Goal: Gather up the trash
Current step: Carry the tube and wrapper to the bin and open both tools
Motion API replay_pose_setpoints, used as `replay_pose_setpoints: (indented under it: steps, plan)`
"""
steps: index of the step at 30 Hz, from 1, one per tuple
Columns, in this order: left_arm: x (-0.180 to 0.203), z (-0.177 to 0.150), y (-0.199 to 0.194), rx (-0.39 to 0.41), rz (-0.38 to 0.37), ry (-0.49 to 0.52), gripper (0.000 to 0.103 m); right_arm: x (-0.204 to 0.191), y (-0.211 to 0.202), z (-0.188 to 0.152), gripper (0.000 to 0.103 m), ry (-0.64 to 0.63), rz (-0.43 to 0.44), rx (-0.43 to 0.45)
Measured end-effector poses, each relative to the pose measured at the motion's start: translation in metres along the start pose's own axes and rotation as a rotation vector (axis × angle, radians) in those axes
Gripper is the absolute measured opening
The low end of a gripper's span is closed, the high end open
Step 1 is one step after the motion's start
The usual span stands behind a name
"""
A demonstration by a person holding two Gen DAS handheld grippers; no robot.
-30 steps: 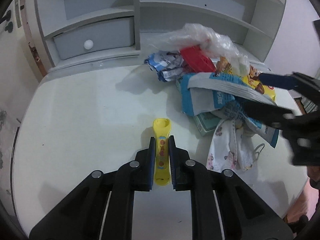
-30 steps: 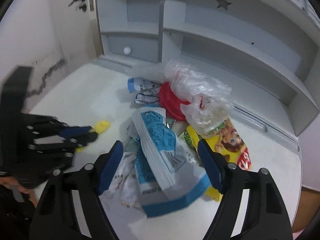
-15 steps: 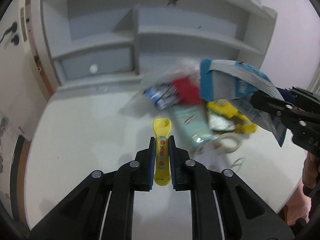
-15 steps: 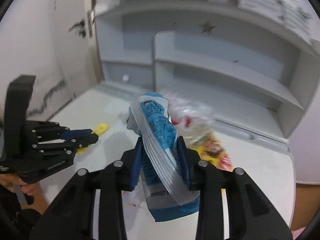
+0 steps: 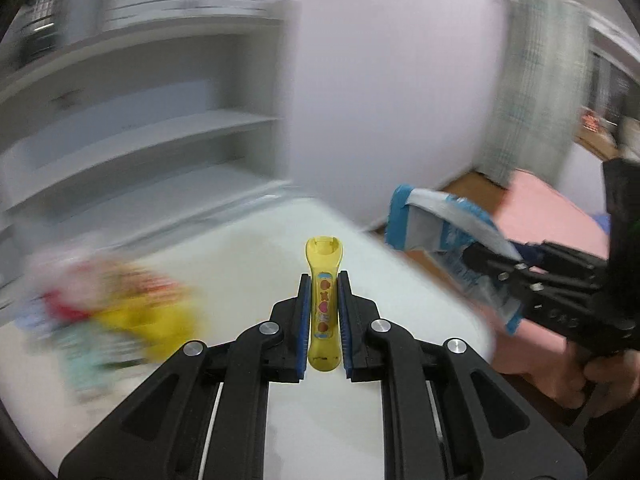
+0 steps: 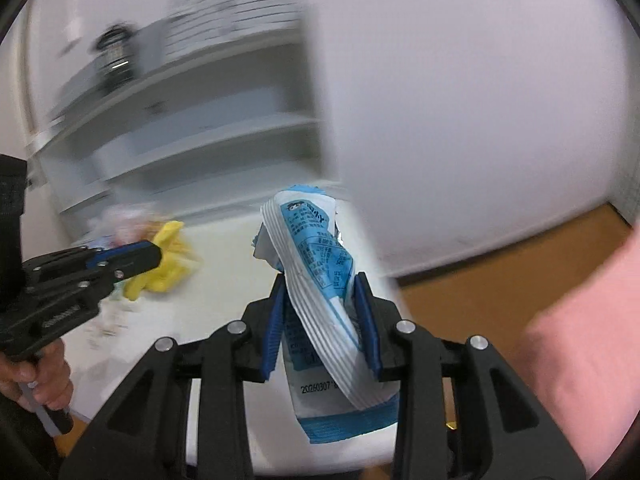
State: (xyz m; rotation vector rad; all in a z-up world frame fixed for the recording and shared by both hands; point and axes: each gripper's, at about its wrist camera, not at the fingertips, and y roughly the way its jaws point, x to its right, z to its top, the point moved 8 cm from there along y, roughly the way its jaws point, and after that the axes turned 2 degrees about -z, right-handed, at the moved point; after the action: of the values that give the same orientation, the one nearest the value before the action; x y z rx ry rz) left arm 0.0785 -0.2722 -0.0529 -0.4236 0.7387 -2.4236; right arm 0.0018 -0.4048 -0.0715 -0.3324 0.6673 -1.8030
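left hand-held gripper: clamped on yellow stick, for carrying off | right hand-held gripper: jaws just closed, pinching blue-white packet (mid-body, ends free) | trash pile: left on bench, lower left of frame, blurred

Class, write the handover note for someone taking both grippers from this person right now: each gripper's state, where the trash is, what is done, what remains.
Left gripper: shut on the yellow plastic stick, held above the white table.
Right gripper: shut on the blue and white wrapper, held in the air near the table's edge.
Done: two pieces picked up.
Left: the pile of wrappers on the table, blurred here, to be collected. No bin shows in either view.
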Motion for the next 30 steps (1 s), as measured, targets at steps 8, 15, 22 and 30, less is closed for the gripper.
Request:
replay_pose_setpoints:
  steps: [8,15,22,30]
  plan:
    - [0.182,-0.02,0.081,-0.084,-0.263,0.171,0.012,0.188,-0.048,-0.087,0.034,0.239,-0.294,-0.048]
    - [0.271,-0.074,0.149,-0.19,-0.351,0.237,0.012,0.284,-0.062,-0.172,0.034,0.406,-0.41,-0.133]
    - [0.294,-0.142,0.23,-0.331,-0.312,0.262,0.012,0.327,-0.033,-0.234,0.034,0.504,-0.432,-0.244]
    - [0.27,-0.224,0.304,-0.532,-0.22,0.223,0.012,0.333,0.02,-0.293,0.034,0.544,-0.387,-0.447]
